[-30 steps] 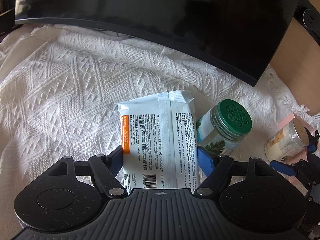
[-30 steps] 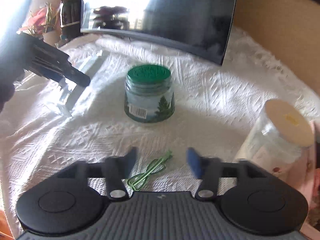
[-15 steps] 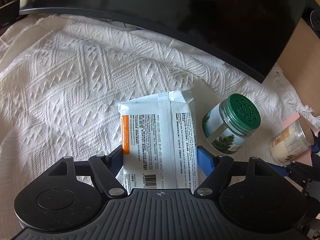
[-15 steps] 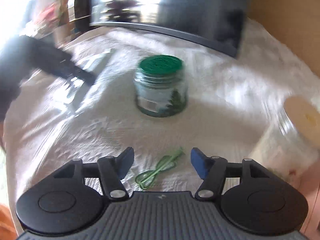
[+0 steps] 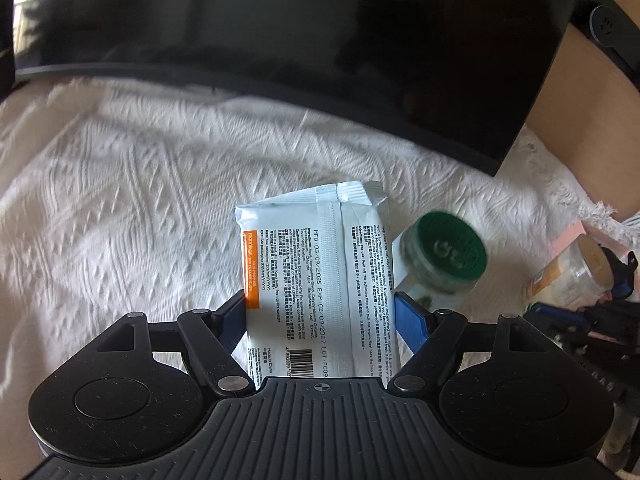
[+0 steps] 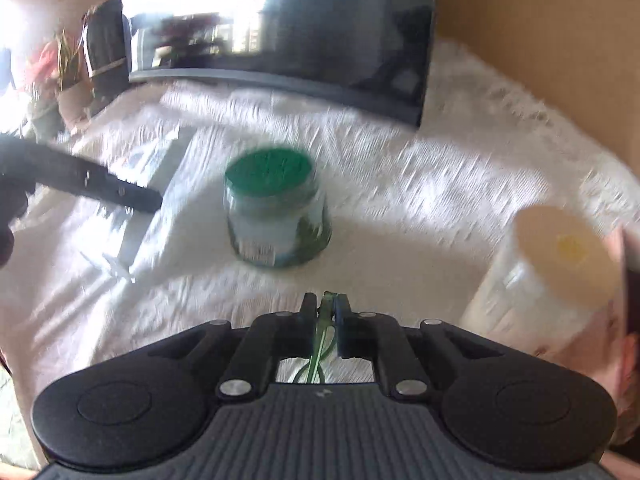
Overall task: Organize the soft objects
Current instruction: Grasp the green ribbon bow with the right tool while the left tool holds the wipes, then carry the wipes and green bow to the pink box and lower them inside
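green band (image 6: 323, 334) pinched in right gripper (image 6: 325, 312), left gripper (image 5: 320, 312) clamping wipes pack (image 5: 320, 280)

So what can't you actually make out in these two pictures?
- Wipes pack, left wrist view: its near end is hidden behind the left gripper.
- Green-lidded jar, both views: label blurred, unreadable.
- Green band, right wrist view: mostly hidden between the right gripper fingers.
- Pale-lidded jar: blurred, partly hidden at the right.

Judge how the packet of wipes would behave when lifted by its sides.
The packet of wipes looks soft, so it would probably sag or dent. Its glossy film may be slippery. Its flat, thin shape suggests it is fairly light.
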Action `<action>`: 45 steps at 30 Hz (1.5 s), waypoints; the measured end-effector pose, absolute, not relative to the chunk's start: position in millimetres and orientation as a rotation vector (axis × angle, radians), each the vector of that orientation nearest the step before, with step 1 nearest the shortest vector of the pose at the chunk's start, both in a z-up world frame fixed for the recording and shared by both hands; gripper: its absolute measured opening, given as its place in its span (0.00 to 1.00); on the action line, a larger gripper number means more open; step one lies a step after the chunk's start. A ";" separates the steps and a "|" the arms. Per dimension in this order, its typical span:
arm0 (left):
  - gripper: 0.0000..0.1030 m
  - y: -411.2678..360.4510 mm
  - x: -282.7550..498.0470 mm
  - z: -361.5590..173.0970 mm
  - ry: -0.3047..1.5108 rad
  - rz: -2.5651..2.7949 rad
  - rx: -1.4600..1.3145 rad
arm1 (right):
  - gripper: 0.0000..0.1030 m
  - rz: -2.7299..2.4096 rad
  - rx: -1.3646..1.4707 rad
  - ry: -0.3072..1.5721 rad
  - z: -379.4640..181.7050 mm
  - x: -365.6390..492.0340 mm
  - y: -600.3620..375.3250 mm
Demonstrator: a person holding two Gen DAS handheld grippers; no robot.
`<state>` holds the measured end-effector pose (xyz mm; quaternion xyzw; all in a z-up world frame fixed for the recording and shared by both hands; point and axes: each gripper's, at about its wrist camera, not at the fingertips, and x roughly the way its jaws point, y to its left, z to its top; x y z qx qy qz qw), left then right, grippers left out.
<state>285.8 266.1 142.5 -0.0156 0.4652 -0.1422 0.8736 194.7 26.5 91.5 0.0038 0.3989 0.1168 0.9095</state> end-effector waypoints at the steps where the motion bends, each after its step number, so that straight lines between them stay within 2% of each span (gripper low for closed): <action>1: 0.78 262.6 287.4 148.6 0.961 -0.301 -0.022 | 0.09 0.234 0.011 0.807 100.2 195.5 23.7; 11: 0.78 191.4 288.5 199.0 0.861 -0.421 0.054 | 0.09 0.157 0.022 0.629 183.2 183.9 -23.1; 18: 0.78 103.6 277.0 206.2 0.854 -0.581 0.073 | 0.09 0.040 0.010 0.570 207.7 152.6 -75.8; 26: 0.78 -14.7 238.7 193.9 0.885 -0.795 0.149 | 0.09 -0.115 0.047 0.552 209.5 113.6 -155.6; 33: 0.78 -96.9 208.0 161.2 0.940 -0.925 0.191 | 0.09 -0.203 0.107 0.570 198.5 92.7 -223.1; 41: 0.80 -139.0 209.1 99.0 1.061 -0.936 0.198 | 0.09 -0.183 0.159 0.630 169.9 97.6 -263.1; 45: 0.91 -143.0 219.4 93.5 1.004 -0.870 0.238 | 0.09 -0.162 0.191 0.674 148.2 113.2 -272.7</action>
